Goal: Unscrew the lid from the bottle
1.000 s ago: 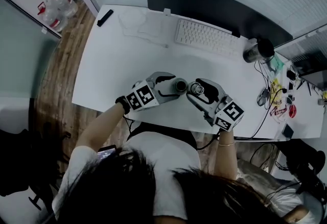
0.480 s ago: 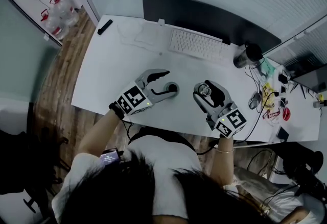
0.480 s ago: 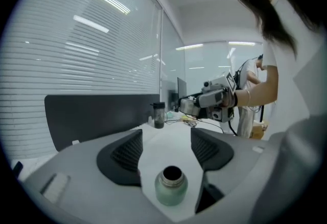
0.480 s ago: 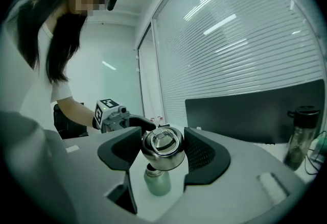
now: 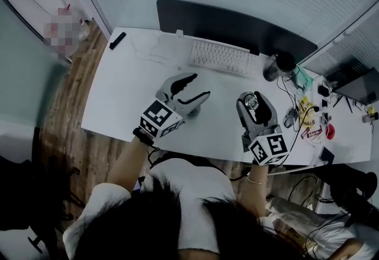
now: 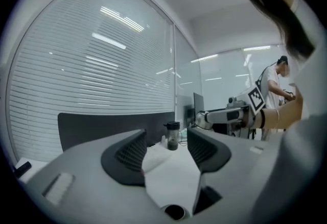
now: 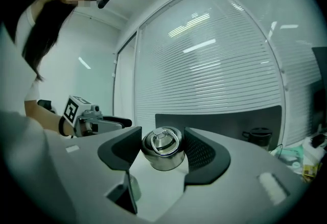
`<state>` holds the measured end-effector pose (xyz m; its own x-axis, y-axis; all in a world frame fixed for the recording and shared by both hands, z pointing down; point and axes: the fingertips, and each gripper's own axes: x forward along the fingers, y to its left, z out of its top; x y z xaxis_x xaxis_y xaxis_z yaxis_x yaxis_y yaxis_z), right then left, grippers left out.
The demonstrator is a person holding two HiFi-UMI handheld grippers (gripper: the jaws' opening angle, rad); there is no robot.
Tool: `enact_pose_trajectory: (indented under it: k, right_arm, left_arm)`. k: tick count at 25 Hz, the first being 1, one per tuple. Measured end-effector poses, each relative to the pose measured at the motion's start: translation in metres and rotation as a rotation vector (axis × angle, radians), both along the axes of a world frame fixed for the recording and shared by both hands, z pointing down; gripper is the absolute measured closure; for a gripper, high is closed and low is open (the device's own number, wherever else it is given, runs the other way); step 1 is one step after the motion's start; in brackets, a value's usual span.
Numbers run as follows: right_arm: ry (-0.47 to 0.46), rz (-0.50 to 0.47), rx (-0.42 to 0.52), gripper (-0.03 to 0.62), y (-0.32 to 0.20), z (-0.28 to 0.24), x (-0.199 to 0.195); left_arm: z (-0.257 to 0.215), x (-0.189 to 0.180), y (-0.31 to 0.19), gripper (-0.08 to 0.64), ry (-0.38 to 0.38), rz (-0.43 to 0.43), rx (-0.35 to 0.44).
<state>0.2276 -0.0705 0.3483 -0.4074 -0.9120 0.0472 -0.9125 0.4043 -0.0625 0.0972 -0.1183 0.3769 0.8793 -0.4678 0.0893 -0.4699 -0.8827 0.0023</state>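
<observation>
My right gripper (image 5: 253, 99) is shut on the round metal lid (image 5: 253, 103), held up over the right half of the white desk (image 5: 118, 93). In the right gripper view the lid (image 7: 162, 152) with its ring handle sits clamped between both pads (image 7: 196, 150). My left gripper (image 5: 200, 86) hangs open above the desk; its jaws have just been closing with nothing between them. The open bottle mouth (image 6: 175, 212) shows at the bottom edge of the left gripper view, below the jaws. In the head view the bottle is mostly hidden under the left gripper.
A white keyboard (image 5: 220, 56) and a dark monitor (image 5: 237, 25) stand at the back of the desk. A dark tumbler (image 5: 278, 65) sits at the back right, with cables and small items (image 5: 314, 114) beyond it. A black remote (image 5: 117, 40) lies far left.
Both grippers rose and drew apart. The left one came off the bottle and lifted. The right one carried the lid away to the right.
</observation>
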Motion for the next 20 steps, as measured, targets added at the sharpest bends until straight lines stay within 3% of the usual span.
enact_pose_trajectory:
  k: [9,13,20]
  right_arm:
    - [-0.017,0.173,0.045,0.336,0.012,-0.01,0.041]
    - [0.0,0.2,0.053,0.336,0.016,-0.011,0.048]
    - [0.084,0.221,0.054,0.336,0.019,-0.008,0.051]
  left_arm:
    - [-0.012,0.012,-0.004,0.337,0.017,-0.129,-0.033]
    - [-0.007,0.012,-0.008,0.378,0.003,-0.191,-0.066]
    - [0.001,0.009,-0.007,0.478,-0.066,-0.255,-0.044]
